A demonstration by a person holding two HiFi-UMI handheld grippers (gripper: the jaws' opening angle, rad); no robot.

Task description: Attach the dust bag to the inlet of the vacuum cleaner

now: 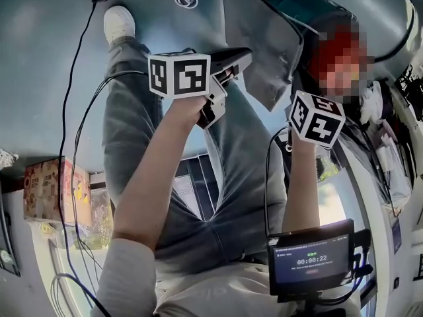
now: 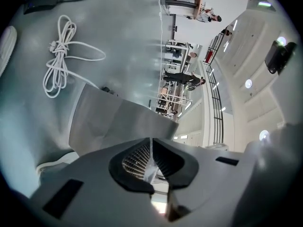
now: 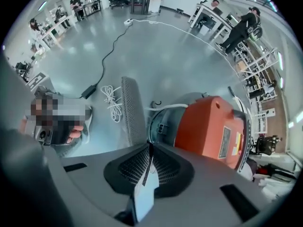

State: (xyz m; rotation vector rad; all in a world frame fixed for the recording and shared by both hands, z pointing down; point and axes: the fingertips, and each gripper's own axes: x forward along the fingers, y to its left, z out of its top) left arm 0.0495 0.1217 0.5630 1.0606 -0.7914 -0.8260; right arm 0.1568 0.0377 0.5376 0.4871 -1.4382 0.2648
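Note:
A grey fabric dust bag (image 1: 264, 58) hangs flat between my two grippers above the floor. My left gripper (image 1: 226, 68) is shut on one edge of it; in the left gripper view the bag (image 2: 118, 119) spreads out just beyond the closed jaws (image 2: 151, 151). In the right gripper view, my right gripper (image 3: 150, 154) is shut on the bag (image 3: 132, 109), seen edge-on. Just behind the bag lies the vacuum cleaner (image 3: 213, 126), with an orange top and a round grey drum whose opening faces the bag. In the head view the right gripper's jaws are hidden behind its marker cube (image 1: 316, 119).
A coiled white cable (image 2: 59, 56) and a black power adapter (image 2: 40, 3) lie on the grey floor. My legs and a white shoe (image 1: 119, 24) are below the grippers. A timer screen (image 1: 310, 259) sits at my waist. A cardboard box (image 1: 53, 190) stands to the left.

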